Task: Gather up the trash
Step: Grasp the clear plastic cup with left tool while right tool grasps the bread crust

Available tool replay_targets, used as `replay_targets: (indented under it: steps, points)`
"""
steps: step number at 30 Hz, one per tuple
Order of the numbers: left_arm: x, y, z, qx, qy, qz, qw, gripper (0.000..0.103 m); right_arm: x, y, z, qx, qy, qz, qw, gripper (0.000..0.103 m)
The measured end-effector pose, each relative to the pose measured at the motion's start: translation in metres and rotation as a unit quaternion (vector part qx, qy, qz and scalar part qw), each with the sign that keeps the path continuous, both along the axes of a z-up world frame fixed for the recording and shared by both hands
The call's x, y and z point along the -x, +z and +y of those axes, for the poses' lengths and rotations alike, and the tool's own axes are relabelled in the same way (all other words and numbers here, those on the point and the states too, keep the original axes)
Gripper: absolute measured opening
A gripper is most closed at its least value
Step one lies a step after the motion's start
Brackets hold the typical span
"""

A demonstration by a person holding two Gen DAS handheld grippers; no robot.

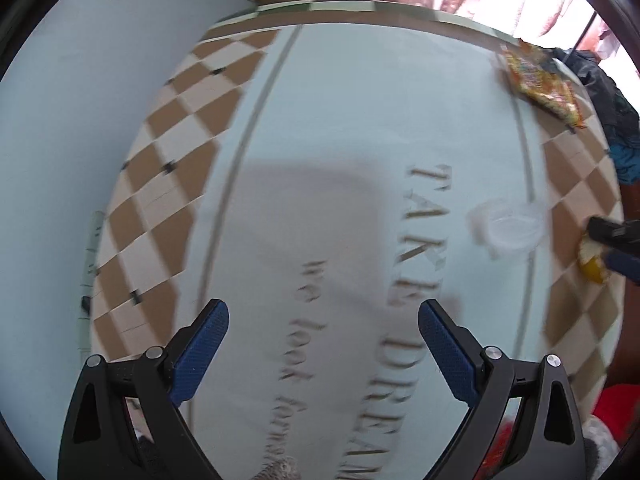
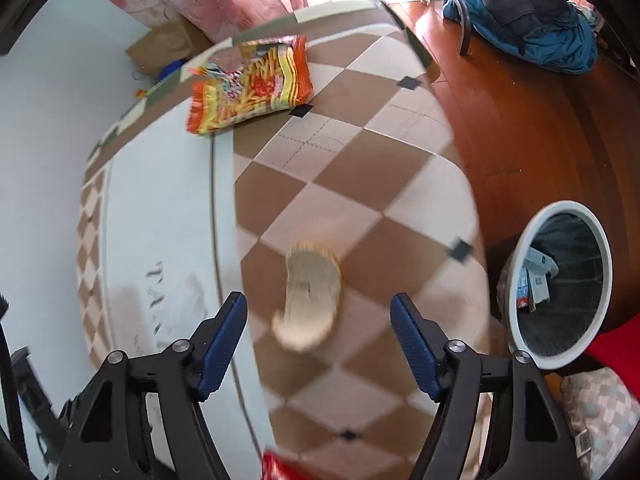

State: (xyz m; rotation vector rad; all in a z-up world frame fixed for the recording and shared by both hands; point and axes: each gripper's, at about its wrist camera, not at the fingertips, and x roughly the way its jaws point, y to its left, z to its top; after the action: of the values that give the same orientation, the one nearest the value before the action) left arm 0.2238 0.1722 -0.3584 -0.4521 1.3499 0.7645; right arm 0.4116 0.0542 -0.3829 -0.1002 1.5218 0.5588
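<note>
My right gripper [image 2: 320, 332] is open above a pale curved fruit peel [image 2: 310, 296] that lies on the checkered tablecloth [image 2: 360, 168]; the peel sits between and just beyond its fingertips. An orange and yellow snack bag [image 2: 250, 84] lies at the far end of the table. A white bin [image 2: 560, 284] with trash inside stands on the floor to the right. My left gripper [image 1: 323, 344] is open and empty over the cloth's pale middle. In the left wrist view a crumpled clear plastic piece [image 1: 508, 226], the snack bag [image 1: 540, 82] and the peel [image 1: 592, 260] lie to the right.
A chair with dark and blue clothes [image 2: 528, 12] stands on the wooden floor [image 2: 520, 128] at the back right. A brown paper bag [image 2: 168, 46] sits beyond the table. A red wrapper edge [image 2: 276, 468] shows at the bottom.
</note>
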Motion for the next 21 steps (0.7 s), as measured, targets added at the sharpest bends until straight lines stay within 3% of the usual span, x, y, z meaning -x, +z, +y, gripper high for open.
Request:
replay_targets:
  steps: [3,4,5,8,15,17,19,21]
  points:
    - [-0.018,0.004,-0.008,0.016,-0.012,-0.017,0.9996,0.097,0.0,-0.002,0.014,0.007,0.019,-0.018,1.0,0.057]
    - [-0.024,0.006,-0.011,0.019,-0.017,-0.023,0.9994,0.097,0.001,-0.003,0.02,0.023,0.032,-0.024,0.999,0.038]
    - [-0.029,0.006,-0.014,0.025,-0.021,-0.029,0.9991,0.097,0.001,-0.003,0.024,0.03,0.039,-0.034,0.998,0.034]
    - [-0.046,0.008,-0.022,0.046,-0.032,-0.049,0.9973,0.097,0.006,0.001,0.024,0.044,0.062,-0.054,0.996,0.032]
    - [-0.078,-0.001,-0.034,0.074,-0.052,-0.069,0.9935,0.096,0.001,0.016,-0.015,0.041,0.046,-0.059,0.996,0.031]
    - [-0.084,-0.004,-0.033,0.077,-0.055,-0.07,0.993,0.079,0.0,0.014,-0.023,0.044,0.043,-0.056,0.997,0.03]
    - [-0.09,-0.006,-0.031,0.077,-0.057,-0.066,0.9932,0.037,-0.001,0.011,-0.027,0.042,0.038,-0.052,0.997,0.03]
    - [-0.09,-0.003,-0.033,0.077,-0.06,-0.075,0.9924,0.038,0.0,0.01,-0.028,0.04,0.037,-0.05,0.997,0.03]
